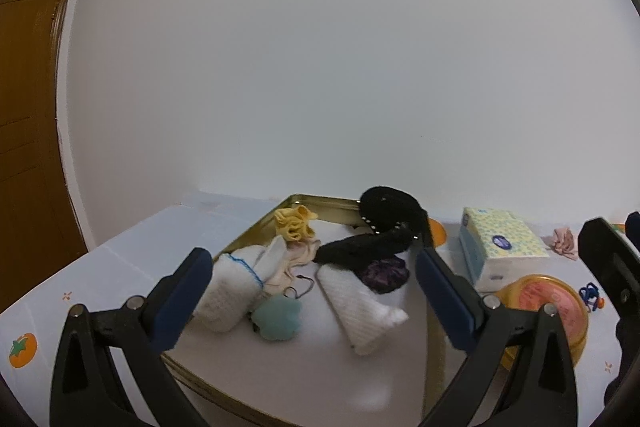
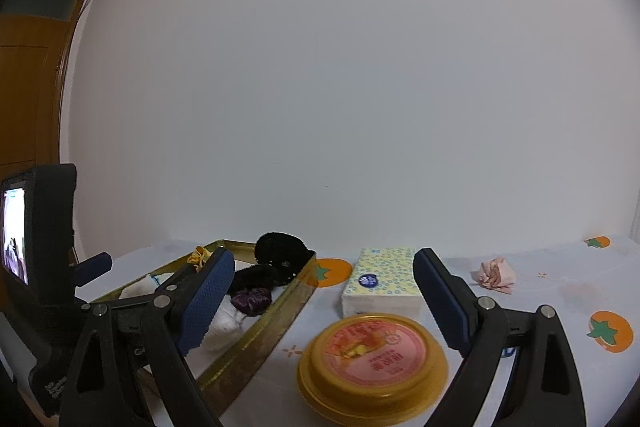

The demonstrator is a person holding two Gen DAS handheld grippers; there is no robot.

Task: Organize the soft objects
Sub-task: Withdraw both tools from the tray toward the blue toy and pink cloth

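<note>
A table (image 2: 560,291) under a white cloth printed with orange persimmons carried everything. Directly on it sat a gold tray (image 1: 256,227), a tissue pack (image 2: 380,283), a round gold tin (image 2: 372,359) and a crumpled pink cloth (image 2: 495,274).

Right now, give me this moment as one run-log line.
left tongs: open, over gold metal tray of soft items | right tongs: open, empty | crumpled pink cloth: outside tray, on tablecloth

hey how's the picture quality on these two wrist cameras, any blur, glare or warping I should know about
Left wrist view: strong fisheye bending with dark corners; the rolled white towel and teal sponge in the gold tray look soft, and the tray floor has a pale sheen. Right wrist view: same warping; the round gold tin is slightly smeared, the tissue pack reads sharper; even, soft lighting, faint shadows.
</note>
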